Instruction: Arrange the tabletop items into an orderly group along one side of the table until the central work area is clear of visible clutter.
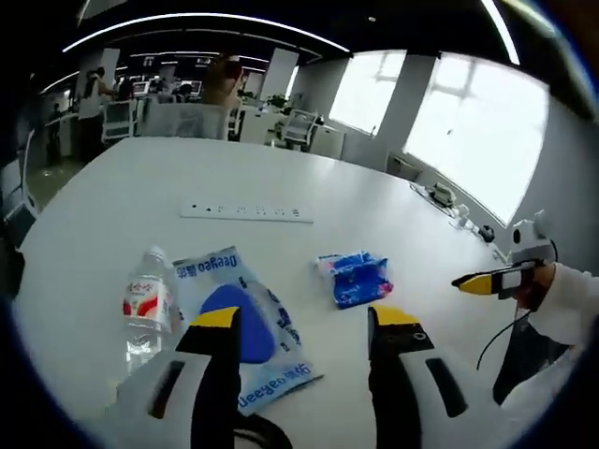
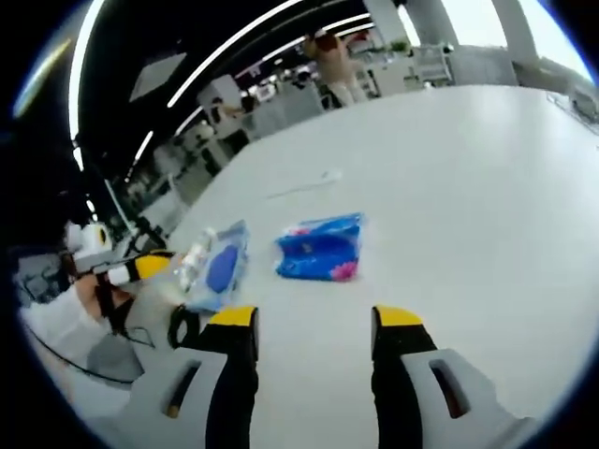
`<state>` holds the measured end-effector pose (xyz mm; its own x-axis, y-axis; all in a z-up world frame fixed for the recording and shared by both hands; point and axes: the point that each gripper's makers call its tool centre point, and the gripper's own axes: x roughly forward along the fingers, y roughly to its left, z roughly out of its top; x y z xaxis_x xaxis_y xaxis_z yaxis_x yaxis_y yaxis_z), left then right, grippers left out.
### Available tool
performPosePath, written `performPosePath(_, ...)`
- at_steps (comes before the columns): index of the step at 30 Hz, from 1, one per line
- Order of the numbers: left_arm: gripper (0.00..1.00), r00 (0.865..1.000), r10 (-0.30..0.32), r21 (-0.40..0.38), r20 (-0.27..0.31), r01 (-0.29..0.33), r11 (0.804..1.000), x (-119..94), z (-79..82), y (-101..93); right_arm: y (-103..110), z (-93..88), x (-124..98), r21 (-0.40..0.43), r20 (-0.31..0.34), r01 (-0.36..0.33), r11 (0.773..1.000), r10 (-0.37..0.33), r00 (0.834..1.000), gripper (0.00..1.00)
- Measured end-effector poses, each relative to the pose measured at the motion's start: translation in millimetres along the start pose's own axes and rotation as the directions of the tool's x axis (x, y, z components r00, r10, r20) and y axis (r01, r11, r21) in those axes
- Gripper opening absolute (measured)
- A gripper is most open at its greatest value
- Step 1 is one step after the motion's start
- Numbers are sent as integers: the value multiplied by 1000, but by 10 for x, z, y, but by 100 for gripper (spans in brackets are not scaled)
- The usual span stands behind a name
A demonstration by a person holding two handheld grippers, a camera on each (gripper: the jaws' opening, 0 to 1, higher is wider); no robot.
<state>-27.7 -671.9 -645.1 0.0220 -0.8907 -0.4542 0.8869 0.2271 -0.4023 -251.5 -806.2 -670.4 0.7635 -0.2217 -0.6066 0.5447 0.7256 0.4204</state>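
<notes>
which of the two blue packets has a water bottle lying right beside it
The larger pale-blue printed packet with the dark blue oval, next to the clear plastic water bottle. The smaller bright-blue packet lies apart, alone.

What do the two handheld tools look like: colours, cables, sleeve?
Both match: the left tool and right tool have black jaws with yellow tips on pale grey bodies. In the left gripper view, the right tool carries a black cable, held beside a white sleeve.
</notes>
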Motion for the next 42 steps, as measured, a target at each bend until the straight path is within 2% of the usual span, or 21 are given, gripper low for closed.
performPosePath(1, 52, 1000, -6, -25, 11, 6, 1000, -23, 6, 4, 9, -20, -13, 2, 2, 1, 1000, -1, 1000, 47)
performPosePath(2, 55, 999, -4, -101, 39, 8, 995, -76, 20, 37, 17, -33, -23, 9, 4, -1, 1000, 1, 1000, 47)
performPosePath(3, 57, 998, -6, -140, 66, 16, 990, -152, 20, 91, 26, -56, -38, 23, 12, -7, 1000, 6, 1000, 47)
performPosePath(4, 59, 997, 8, -154, 82, 5, 988, -230, 7, 162, 29, -70, -50, 38, 20, -9, 999, 9, 1000, 47)
performPosePath(7, 60, 995, 68, -142, 79, -56, 988, -420, -69, 333, 14, -169, -97, 71, 29, -6, 997, 4, 1000, 46)
performPosePath(10, 64, 992, 94, -138, 79, -83, 987, -565, -119, 435, 21, -285, -122, 71, 13, -11, 997, 10, 1000, 46)
performPosePath(14, 63, 989, 130, -133, 66, -120, 984, -688, -183, 541, 8, -346, -134, 78, 5, -9, 997, 9, 1000, 45)
performPosePath(17, 62, 987, 147, -163, 65, -135, 977, -711, -236, 580, -6, -361, -128, 99, 9, -4, 995, 3, 1000, 44)
performPosePath(21, 62, 986, 146, -215, 82, -125, 969, -689, -279, 541, 12, -360, -124, 108, 10, -8, 994, 7, 1000, 43)
performPosePath(28, 62, 986, 147, -210, 74, -128, 969, -677, -325, 479, 6, -353, -128, 112, 12, -9, 994, 8, 1000, 42)
performPosePath(42, 60, 980, 180, -204, 81, -160, 966, -825, -320, 549, 68, -330, -134, 107, 15, -21, 994, 19, 1000, 41)
